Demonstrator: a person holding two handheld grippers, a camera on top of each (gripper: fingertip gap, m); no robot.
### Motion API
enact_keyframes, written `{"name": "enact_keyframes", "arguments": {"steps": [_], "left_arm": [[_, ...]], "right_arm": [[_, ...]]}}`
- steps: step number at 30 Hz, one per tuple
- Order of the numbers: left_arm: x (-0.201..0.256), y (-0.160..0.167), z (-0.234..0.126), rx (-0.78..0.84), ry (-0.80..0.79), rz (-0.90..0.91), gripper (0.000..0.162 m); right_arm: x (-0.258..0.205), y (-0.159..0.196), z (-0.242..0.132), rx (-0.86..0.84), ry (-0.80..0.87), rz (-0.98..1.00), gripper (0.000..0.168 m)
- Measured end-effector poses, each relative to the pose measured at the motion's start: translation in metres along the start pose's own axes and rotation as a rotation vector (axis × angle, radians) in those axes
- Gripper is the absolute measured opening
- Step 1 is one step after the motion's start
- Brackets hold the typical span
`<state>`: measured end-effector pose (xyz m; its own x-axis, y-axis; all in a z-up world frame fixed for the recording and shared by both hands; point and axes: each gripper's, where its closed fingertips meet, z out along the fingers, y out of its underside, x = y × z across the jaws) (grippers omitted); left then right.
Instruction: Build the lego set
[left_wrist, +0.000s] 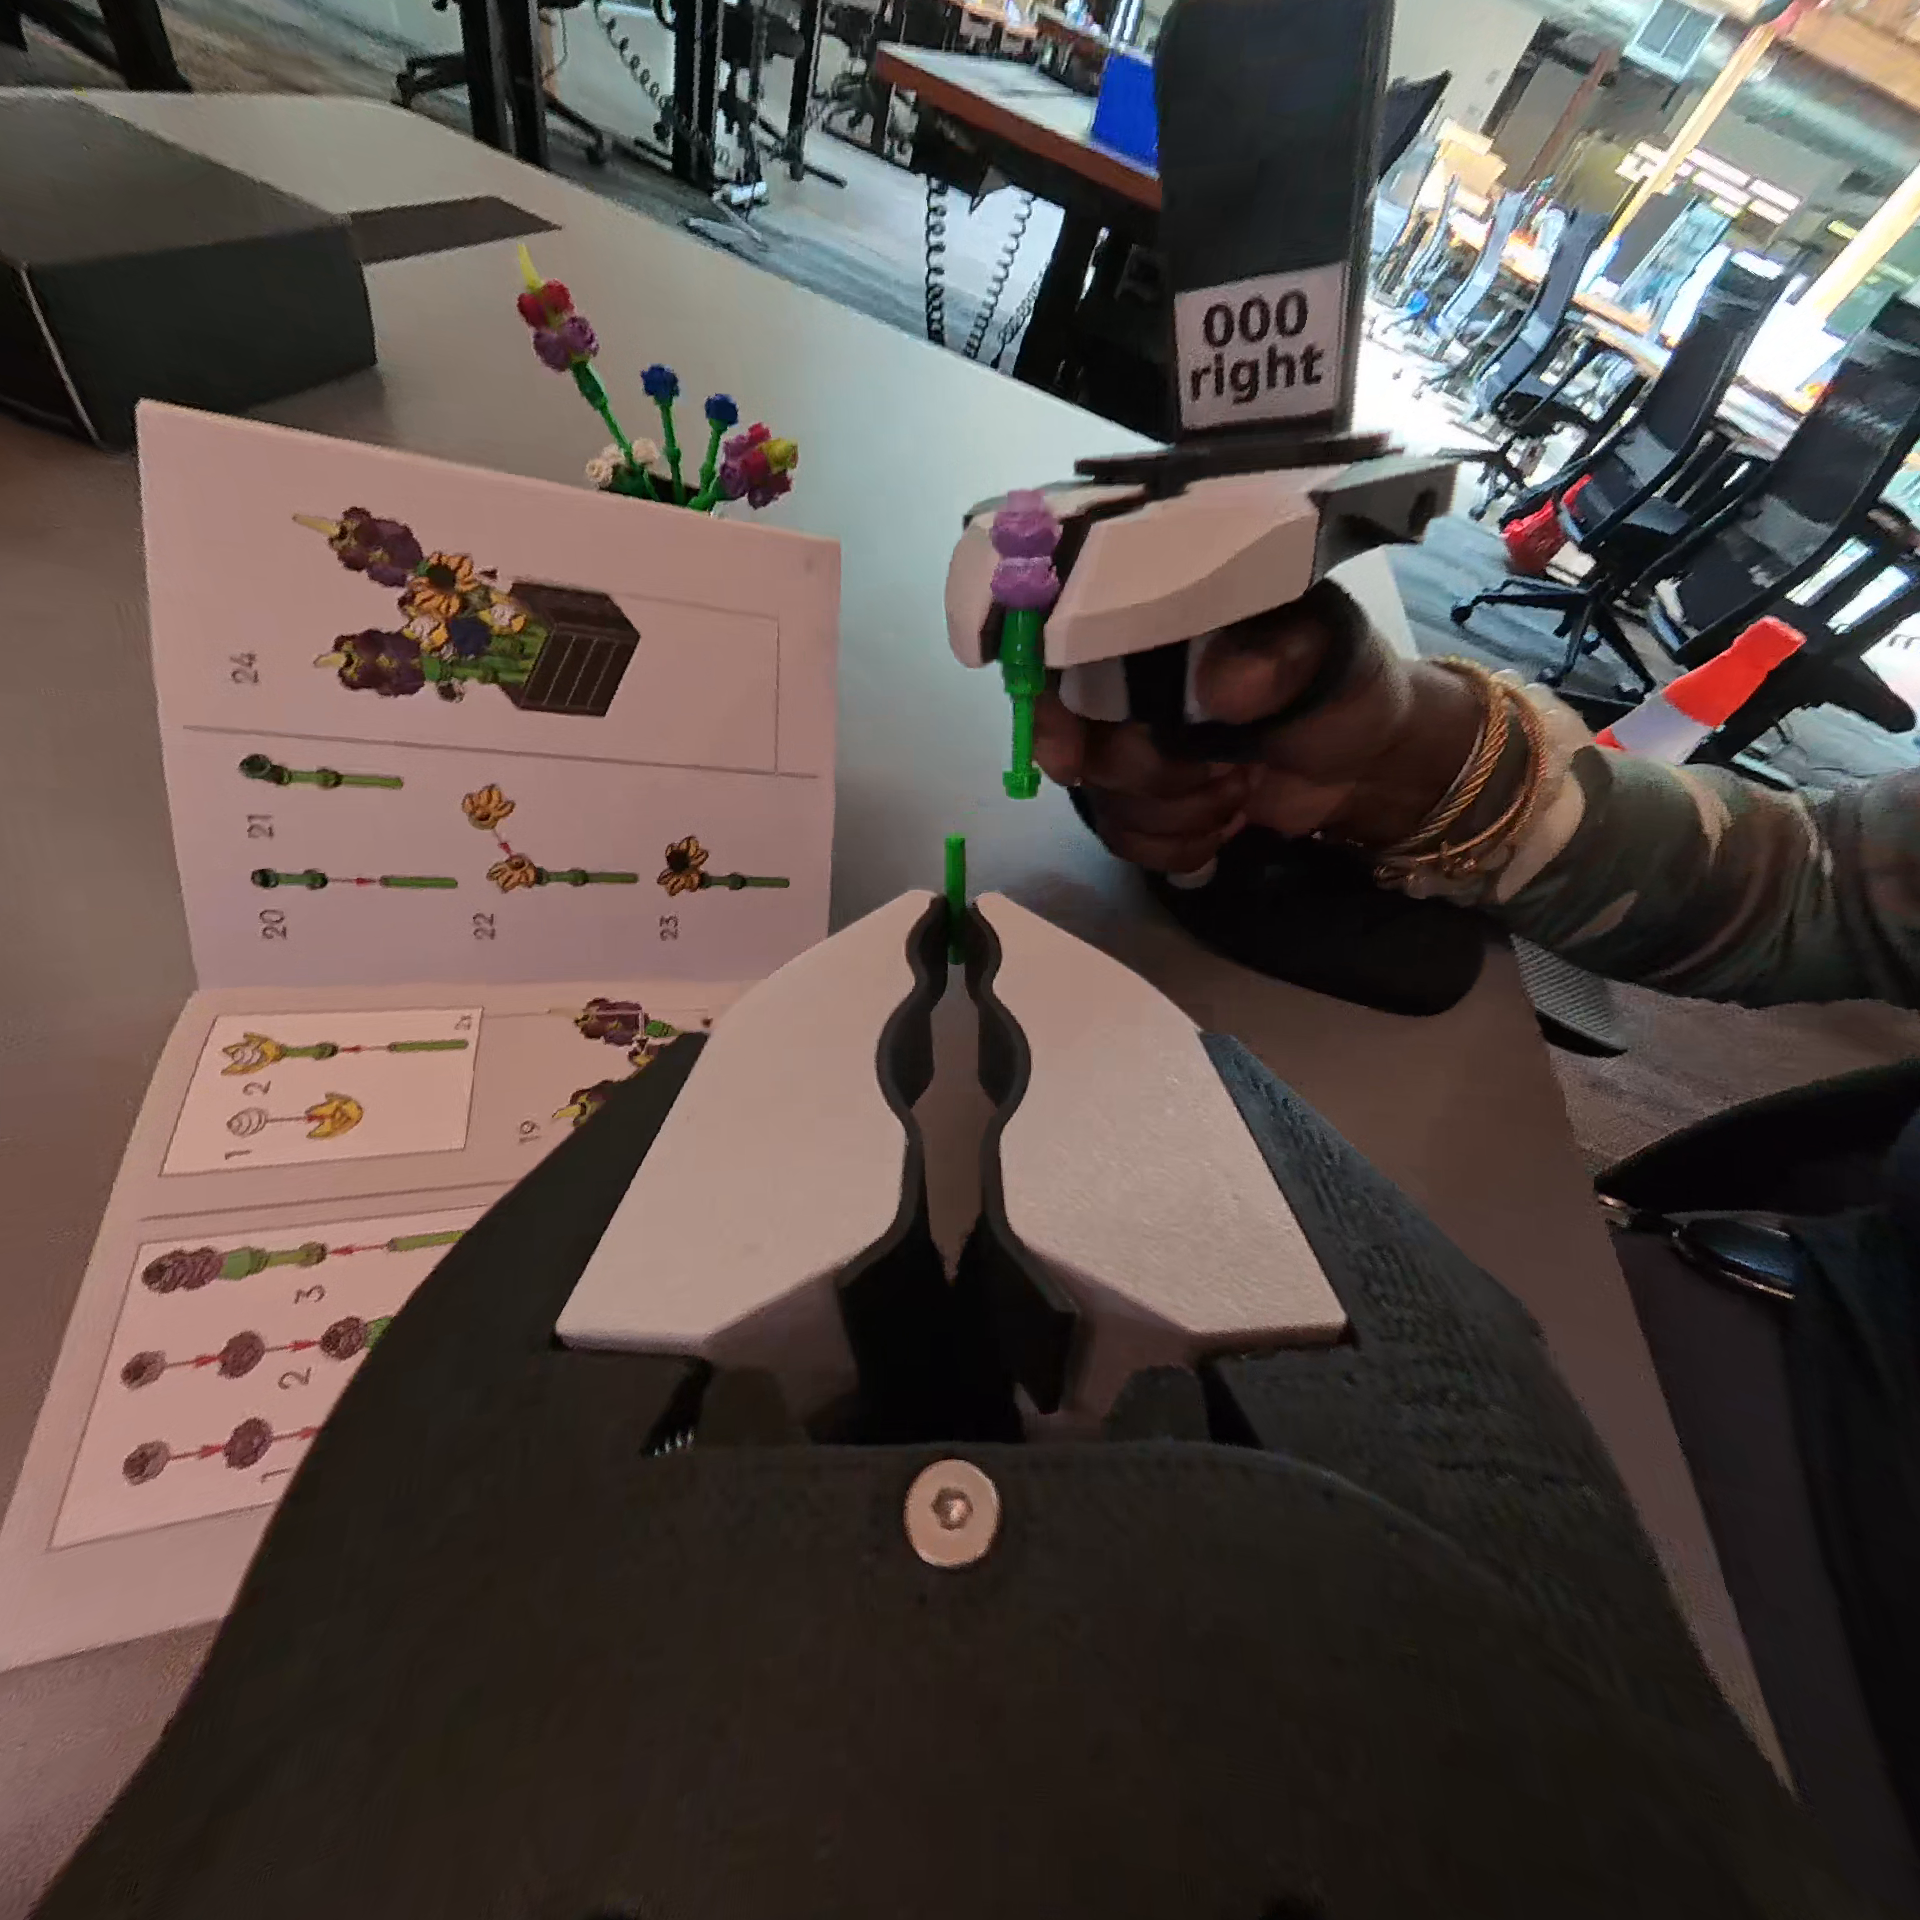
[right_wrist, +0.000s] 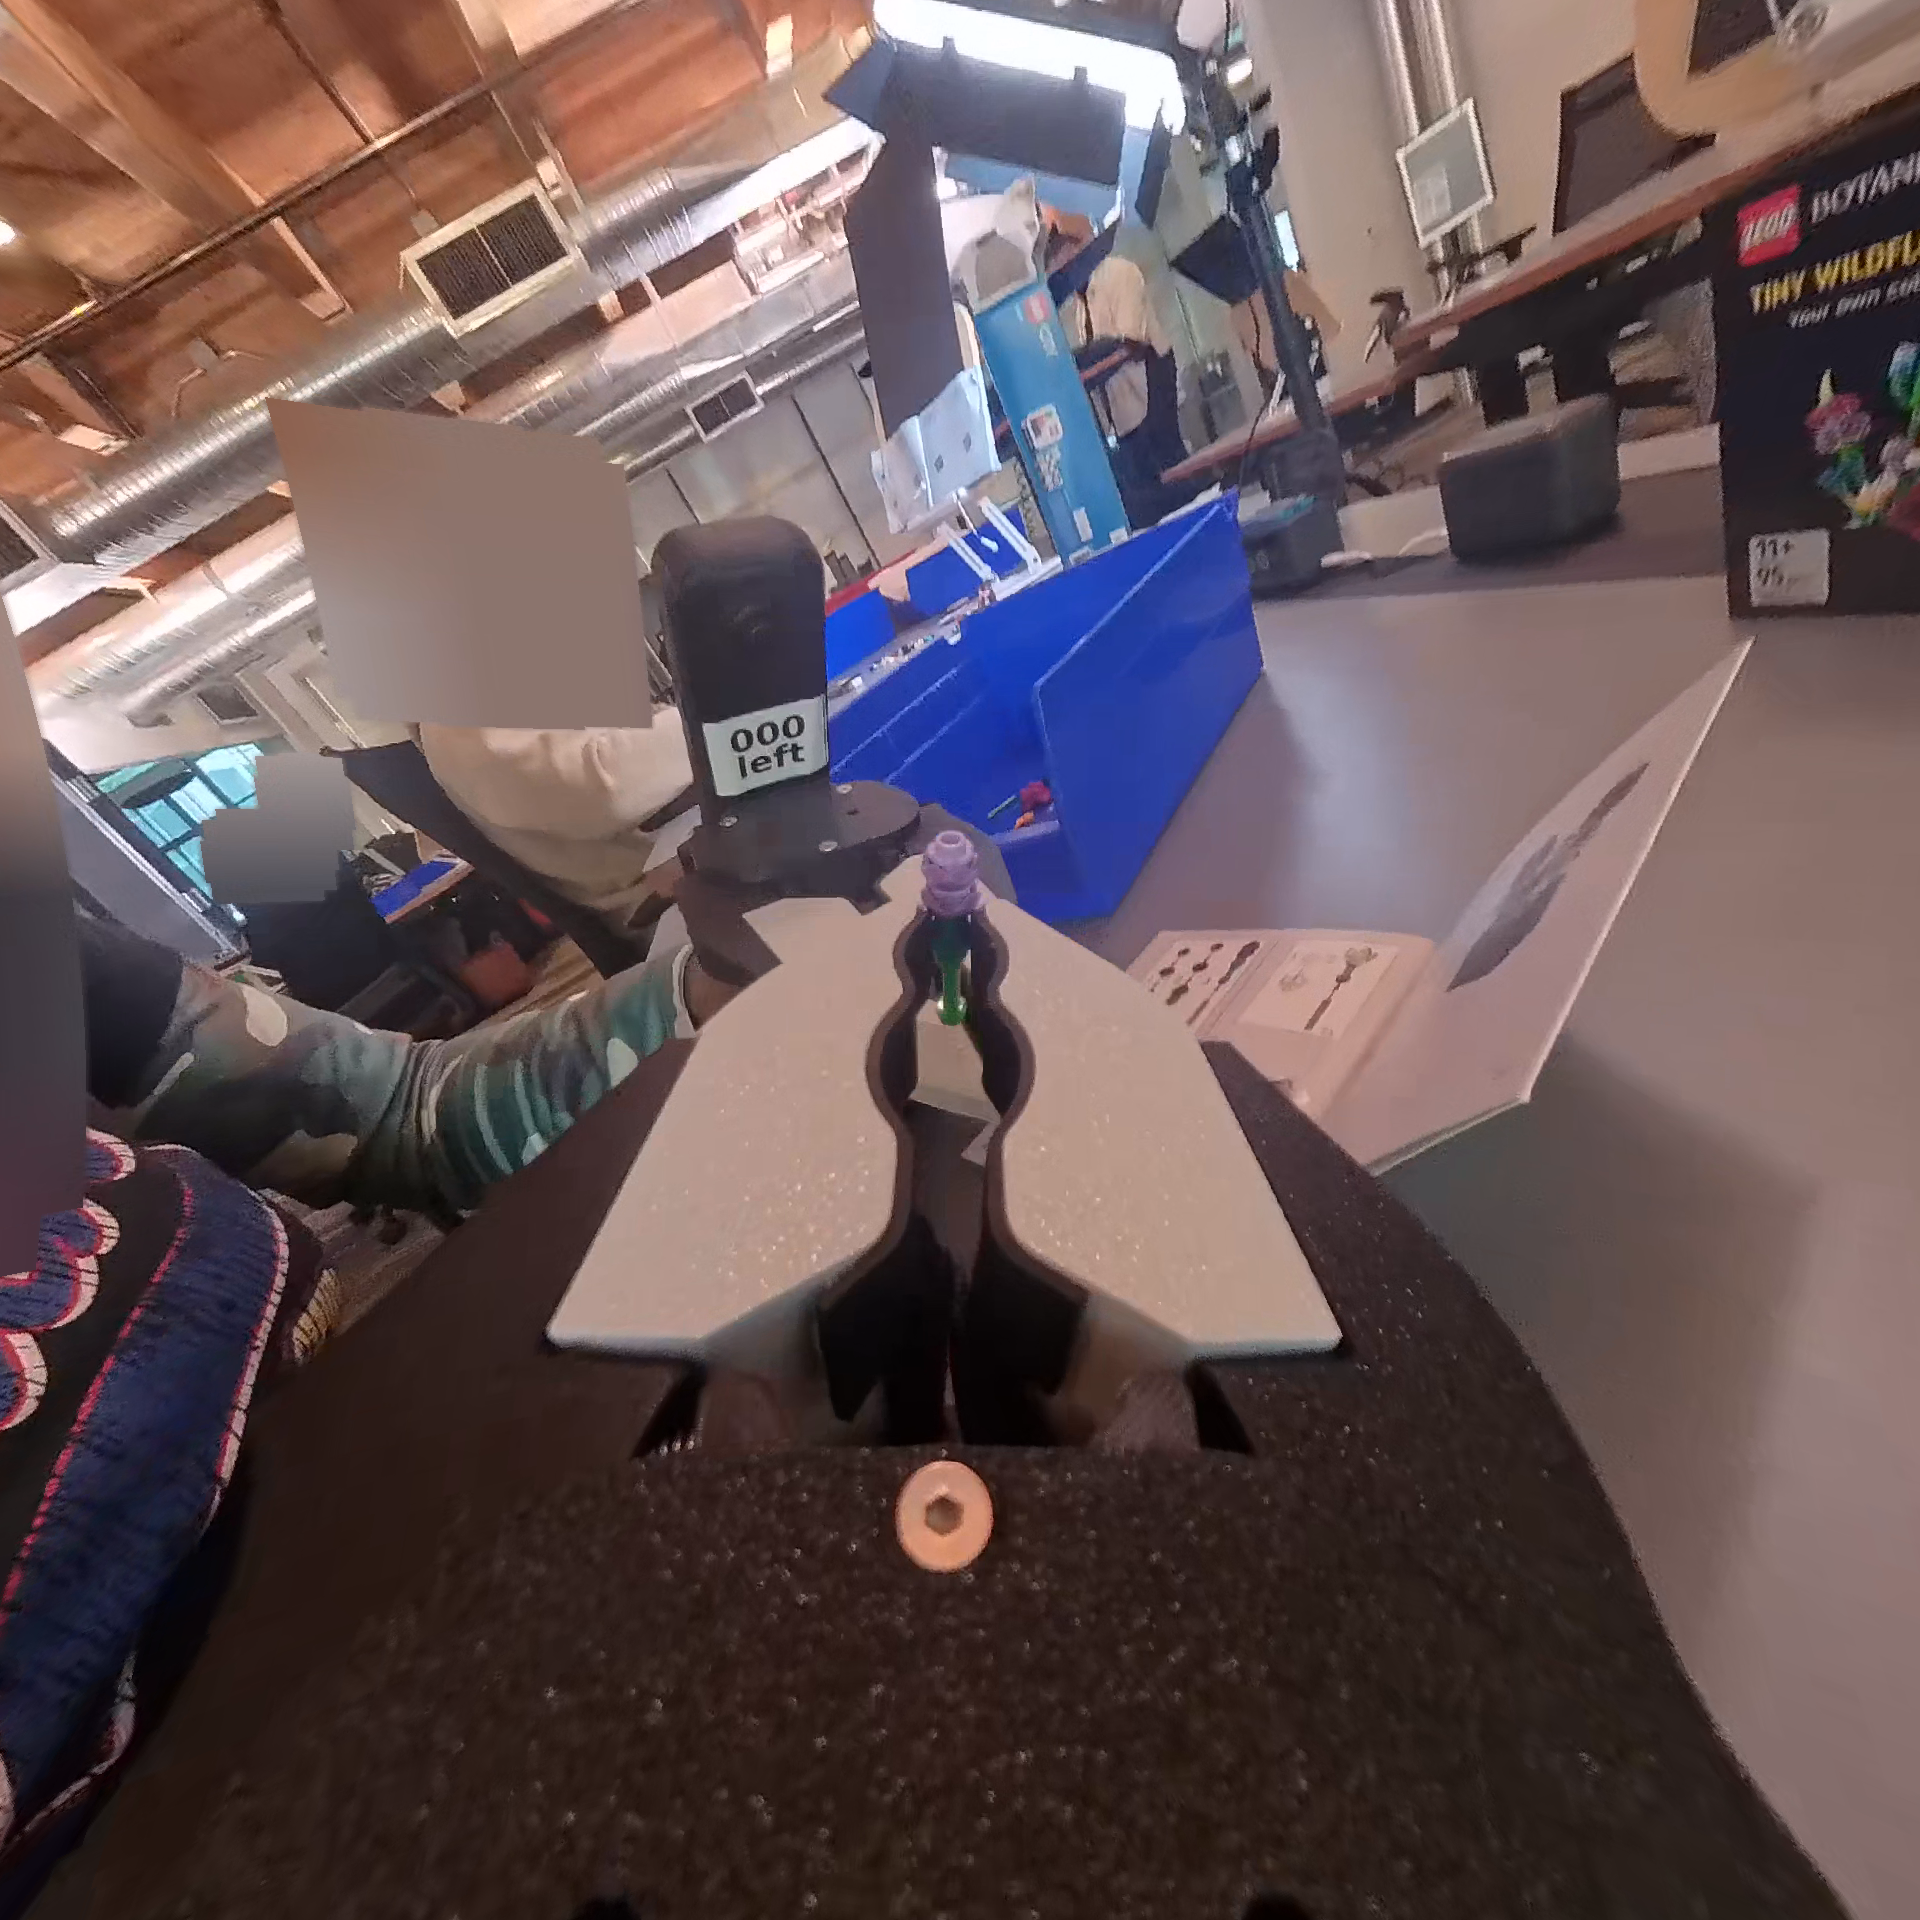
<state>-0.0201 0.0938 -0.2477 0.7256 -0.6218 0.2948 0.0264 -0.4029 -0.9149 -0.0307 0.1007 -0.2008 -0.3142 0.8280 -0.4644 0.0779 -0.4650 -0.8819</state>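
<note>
An open workshop with desks and office chairs lies behind my grey tabletop (left_wrist: 935, 343). In the left wrist view, a dark box (left_wrist: 177, 281) sits at ten o'clock. Right of it the instruction booklet (left_wrist: 488, 748) stands open, and behind its top edge, at eleven o'clock, a bouquet (left_wrist: 665, 426) of finished flowers rises from a holder I cannot make out. At the centre my left tool (left_wrist: 954, 920) is pinched narrow on a thin green rod (left_wrist: 954, 883), which points up out of the tips. At one o'clock, just above the rod and apart from it, my right tool (left_wrist: 1023, 582) grips a purple flower stem (left_wrist: 1023, 665) by its blossoms, green end down.

Only the right wrist view shows the blue bin (right_wrist: 1143, 727) at twelve o'clock, holding small loose pieces too small to tell apart. That view's right tool (right_wrist: 951, 935) is closed on the flower stem (right_wrist: 951, 883), with the left tool (right_wrist: 821, 925) just behind. The booklet (right_wrist: 1507, 935) lies at two o'clock, and the set's black box (right_wrist: 1818, 395) stands at the far right.
</note>
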Motion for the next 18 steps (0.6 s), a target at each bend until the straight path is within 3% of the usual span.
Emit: {"name": "enact_keyframes", "arguments": {"steps": [7, 18], "left_arm": [[-0.006, 0.014, 0.002, -0.097, -0.038, 0.010, 0.002], [-0.007, 0.015, 0.003, -0.102, -0.038, -0.004, 0.002]], "right_arm": [[0.013, 0.010, 0.004, -0.060, 0.053, 0.059, 0.007], [0.019, 0.017, 0.007, -0.099, 0.089, 0.069, 0.007]]}}
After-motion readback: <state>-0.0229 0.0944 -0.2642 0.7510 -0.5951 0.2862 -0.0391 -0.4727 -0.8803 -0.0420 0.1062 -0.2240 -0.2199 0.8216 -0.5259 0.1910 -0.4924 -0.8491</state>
